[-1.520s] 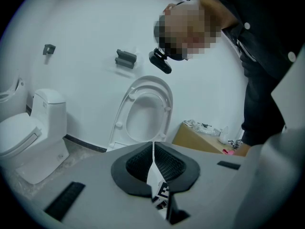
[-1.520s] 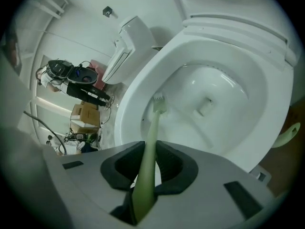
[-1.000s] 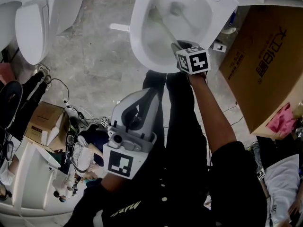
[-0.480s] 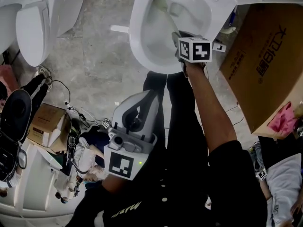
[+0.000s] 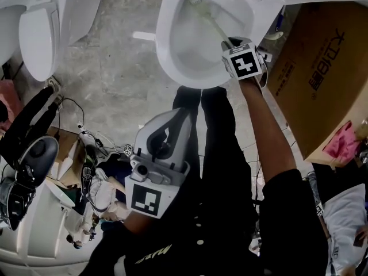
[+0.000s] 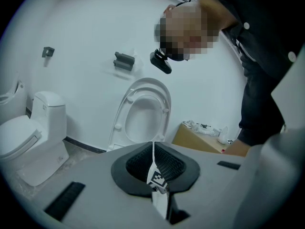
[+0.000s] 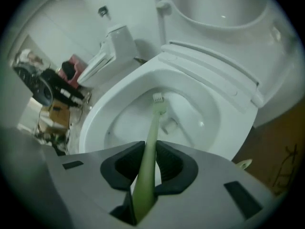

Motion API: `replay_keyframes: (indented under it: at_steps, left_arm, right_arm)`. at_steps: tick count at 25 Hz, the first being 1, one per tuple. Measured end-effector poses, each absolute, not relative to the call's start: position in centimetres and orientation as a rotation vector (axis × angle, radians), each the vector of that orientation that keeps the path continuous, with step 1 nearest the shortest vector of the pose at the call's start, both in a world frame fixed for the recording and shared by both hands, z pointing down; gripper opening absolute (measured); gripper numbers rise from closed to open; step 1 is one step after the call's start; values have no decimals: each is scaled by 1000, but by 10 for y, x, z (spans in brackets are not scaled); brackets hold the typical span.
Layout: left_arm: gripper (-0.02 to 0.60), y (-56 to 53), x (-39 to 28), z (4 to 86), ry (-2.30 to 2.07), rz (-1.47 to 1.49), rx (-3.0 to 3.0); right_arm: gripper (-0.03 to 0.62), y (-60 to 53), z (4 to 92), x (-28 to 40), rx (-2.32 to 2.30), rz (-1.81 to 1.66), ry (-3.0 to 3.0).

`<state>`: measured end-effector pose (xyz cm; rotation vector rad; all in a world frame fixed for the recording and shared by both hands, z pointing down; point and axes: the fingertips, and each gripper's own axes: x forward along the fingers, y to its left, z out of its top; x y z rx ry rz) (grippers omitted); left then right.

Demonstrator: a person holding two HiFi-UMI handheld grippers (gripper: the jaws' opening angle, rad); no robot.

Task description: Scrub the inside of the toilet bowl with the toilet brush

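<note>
The white toilet bowl lies at the top of the head view, lid up. My right gripper hangs over the bowl's right rim, shut on the pale green toilet brush. The handle slants up-left, and the brush head sits near the bowl's far inner wall. In the right gripper view the brush handle runs out between the jaws of the right gripper, and its head rests inside the bowl above the drain. My left gripper is held back near the body, shut on nothing, away from the bowl.
A large cardboard box stands right of the bowl. A second toilet is at the upper left, with cables, boxes and clutter at the lower left. The left gripper faces a wall with a leaning toilet seat and another toilet.
My right gripper has shifted right along the bowl's rim, and the brush head has swept toward the bowl's far upper side. The left gripper has stayed put.
</note>
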<state>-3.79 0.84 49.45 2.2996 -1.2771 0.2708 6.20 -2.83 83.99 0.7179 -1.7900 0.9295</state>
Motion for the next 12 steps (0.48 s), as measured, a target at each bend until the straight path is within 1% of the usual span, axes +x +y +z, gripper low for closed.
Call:
replay_keyframes:
  at_steps: [5,12]
  left_arm:
    - [35,5,-40,492,-1285,249,2296]
    - [35,3,-49,494,-1304,243,2279]
  right_arm:
    - [91,-24,837,90,418,579,-1679]
    - [91,-20,856,91,54,222,-1505]
